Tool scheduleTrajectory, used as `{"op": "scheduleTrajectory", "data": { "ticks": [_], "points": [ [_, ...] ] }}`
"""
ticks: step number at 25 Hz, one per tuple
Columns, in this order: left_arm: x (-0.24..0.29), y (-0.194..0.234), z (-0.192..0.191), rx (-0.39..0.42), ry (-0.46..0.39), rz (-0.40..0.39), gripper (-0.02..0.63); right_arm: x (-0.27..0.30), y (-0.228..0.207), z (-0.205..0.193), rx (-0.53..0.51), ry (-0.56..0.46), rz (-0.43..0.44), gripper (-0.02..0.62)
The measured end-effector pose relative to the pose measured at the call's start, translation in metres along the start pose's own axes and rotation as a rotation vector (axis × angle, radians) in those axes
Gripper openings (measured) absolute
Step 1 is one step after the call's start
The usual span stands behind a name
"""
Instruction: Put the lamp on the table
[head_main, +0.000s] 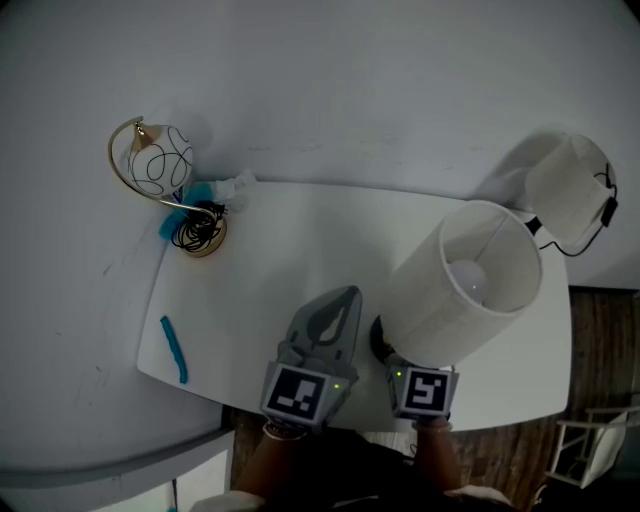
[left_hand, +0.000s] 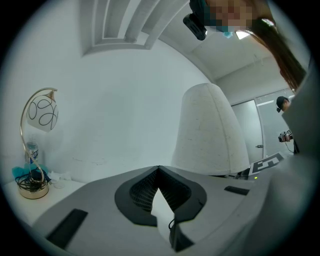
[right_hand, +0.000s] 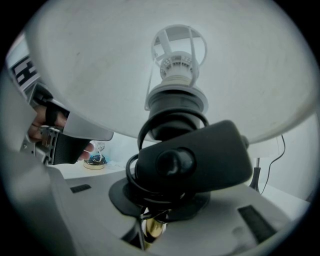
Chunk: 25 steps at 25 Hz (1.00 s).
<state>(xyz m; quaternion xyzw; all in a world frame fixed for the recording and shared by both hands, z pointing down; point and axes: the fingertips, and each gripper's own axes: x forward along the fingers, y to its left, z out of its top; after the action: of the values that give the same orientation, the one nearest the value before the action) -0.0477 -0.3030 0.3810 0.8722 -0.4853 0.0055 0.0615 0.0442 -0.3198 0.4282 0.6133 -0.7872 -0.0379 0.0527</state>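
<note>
Markings: the cube on the left gripper (head_main: 348, 295) carries a black-and-white square marker (head_main: 300, 392); the right gripper's cube shows another (head_main: 428, 390). Both are block patterns, not letters.
Left gripper: its jaws are pressed together at the tips (left_hand: 159, 169), with nothing between them. It sits over the near middle of the table (head_main: 290, 230), just left of the lamp (head_main: 440, 300).
Right gripper: its jaws (right_hand: 152, 227) are pinched on the lamp's brass stem (right_hand: 151, 231), just under the socket.
At the grip: loops of black cord (right_hand: 134, 172) and a black inline switch (right_hand: 192, 162) lie bunched against the stem, on top of the jaws.
Lamp: it has a white drum shade. It is over the near right part of the table, and the shade's open top faces the head view, with the bulb (head_main: 470, 280) showing inside.
Lamp's foot: it is hidden under the shade and gripper, so I cannot tell whether it rests on the table.
Far left corner: a small lamp (head_main: 160, 160) stands there, with a gold arc and a scribble-patterned globe. Black cord (head_main: 198, 232) is coiled on its base.
Near left edge: a blue strip (head_main: 175, 348) lies flat.
Behind the table, right: a second white-shaded lamp (head_main: 570, 185) stands against the wall.
</note>
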Motion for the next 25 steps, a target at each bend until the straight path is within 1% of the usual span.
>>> {"op": "scheduleTrajectory", "data": {
  "ticks": [14,21,25],
  "points": [
    [0.005,-0.004,-0.001,0.01,0.01,-0.008,-0.002,0.004,-0.001,-0.003,0.001,-0.018,0.0,0.075],
    [0.009,-0.008,-0.004,0.014,0.015,-0.021,-0.002,0.007,0.0,-0.007,-0.018,-0.022,0.009,0.075],
    [0.012,-0.009,-0.006,0.015,0.021,-0.025,-0.002,0.007,-0.002,-0.01,-0.012,-0.023,-0.003,0.075]
  ]
}}
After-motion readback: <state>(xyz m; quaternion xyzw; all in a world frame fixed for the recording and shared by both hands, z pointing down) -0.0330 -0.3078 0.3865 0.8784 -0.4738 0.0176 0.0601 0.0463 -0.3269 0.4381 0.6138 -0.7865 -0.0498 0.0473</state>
